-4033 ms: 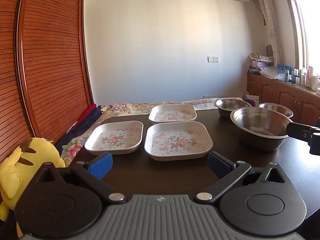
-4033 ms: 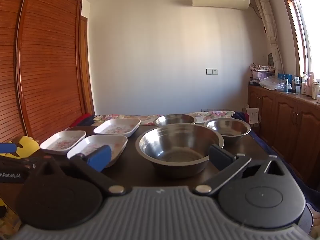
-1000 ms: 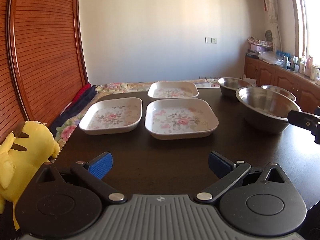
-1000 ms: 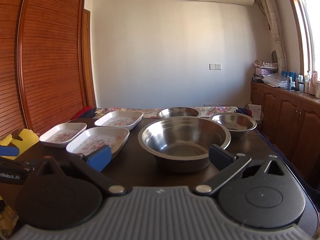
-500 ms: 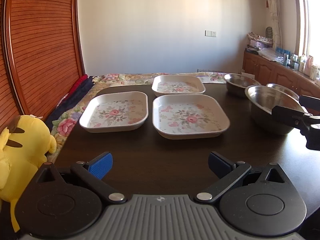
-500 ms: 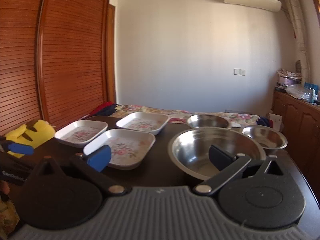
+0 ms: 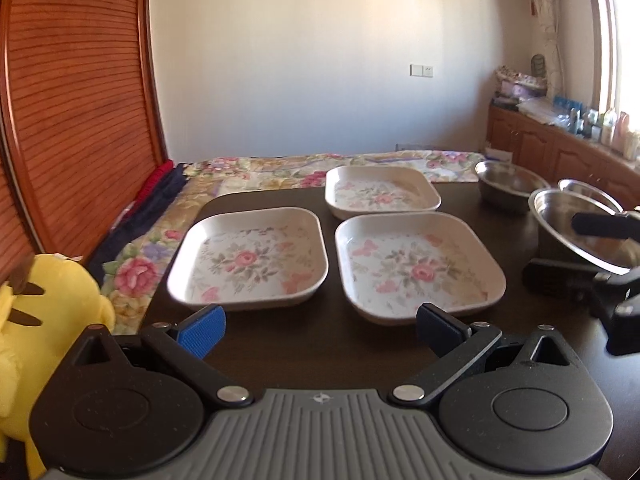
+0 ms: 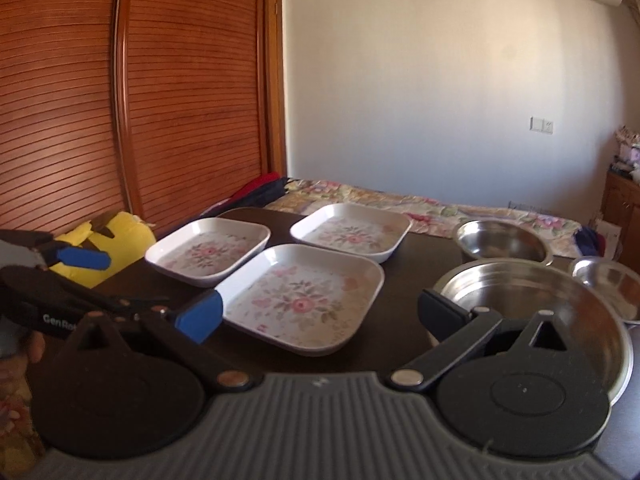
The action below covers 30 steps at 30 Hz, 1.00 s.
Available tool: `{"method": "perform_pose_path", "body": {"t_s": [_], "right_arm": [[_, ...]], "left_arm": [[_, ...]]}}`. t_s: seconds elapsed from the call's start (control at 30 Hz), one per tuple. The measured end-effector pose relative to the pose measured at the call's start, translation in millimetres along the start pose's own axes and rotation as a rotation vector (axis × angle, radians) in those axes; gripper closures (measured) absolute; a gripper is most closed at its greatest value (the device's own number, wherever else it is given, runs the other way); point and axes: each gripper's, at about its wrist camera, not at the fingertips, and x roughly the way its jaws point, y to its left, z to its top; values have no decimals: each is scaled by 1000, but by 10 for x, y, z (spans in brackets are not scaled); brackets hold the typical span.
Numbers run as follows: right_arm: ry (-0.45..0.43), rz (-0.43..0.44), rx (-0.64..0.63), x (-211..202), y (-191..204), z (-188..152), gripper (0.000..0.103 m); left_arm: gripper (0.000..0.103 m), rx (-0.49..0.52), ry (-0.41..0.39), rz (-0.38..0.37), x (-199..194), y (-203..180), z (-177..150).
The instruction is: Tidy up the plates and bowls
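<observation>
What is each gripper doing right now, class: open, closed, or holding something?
Left gripper: open, holding nothing, facing the floral plates.
Right gripper: open, holding nothing, beside the large steel bowl.

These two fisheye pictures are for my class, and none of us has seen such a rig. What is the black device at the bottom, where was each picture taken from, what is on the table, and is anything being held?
There is no robot here. A person holds a pair of hand-operated tongs in each hand, and a camera on each one looks forward along its two fingers.

The left wrist picture looks out over the left tongs; the right wrist picture looks out over the right tongs. Each pair also shows at the edge of the other's picture.

On the dark table lie three square floral plates: a left plate, a near plate and a far plate. To the right stand three steel bowls: a large bowl, a far bowl and a small bowl. A yellow plush toy sits off the table's left side.

Both tongs are open and hold nothing.
</observation>
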Motion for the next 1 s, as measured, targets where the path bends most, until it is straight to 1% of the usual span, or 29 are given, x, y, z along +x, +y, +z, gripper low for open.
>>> {"method": "perform_pose_path", "body": {"t_s": [0.03, 0.1, 0.13, 0.17, 0.2, 0.23, 0.3, 0.37, 0.47, 0.57, 0.7, 0.8, 0.87, 1.0], "right_arm": [[2, 0, -6, 19, 15, 7, 0], [13, 6, -8, 68, 36, 26, 0], [17, 6, -7, 88, 45, 27, 2], [22, 7, -7, 110, 52, 25, 12], [34, 4, -6, 145, 61, 26, 17], [46, 5, -1, 193, 56, 23, 20], [59, 6, 7, 245, 66, 3, 23], [70, -7, 6, 301, 78, -20, 32], [92, -19, 17, 359, 59, -55, 40], [109, -32, 25, 402, 34, -77, 46], [120, -44, 32, 434, 4, -90, 48], [126, -39, 45, 449, -20, -92, 49], [128, -34, 53, 471, -26, -90, 49], [133, -43, 44, 492, -12, -93, 49]], "left_arm": [[2, -6, 2, -7, 30, 11, 16], [10, -13, 8, -30, 94, 40, 43], [12, -14, 11, -40, 133, 47, 55], [16, -16, 12, -51, 163, 53, 63], [22, -19, 13, -62, 192, 59, 68], [25, -21, 15, -71, 224, 65, 76], [37, -32, 22, -93, 284, 73, 91], [41, -38, 25, -112, 337, 70, 96], [50, -40, 30, -127, 403, 56, 101], [58, -32, 41, -135, 462, 25, 103], [72, -26, 59, -145, 529, -4, 108], [73, -24, 68, -136, 570, 0, 112], [76, -25, 72, -136, 577, 5, 106], [76, -15, 81, -129, 597, -5, 98]]}}
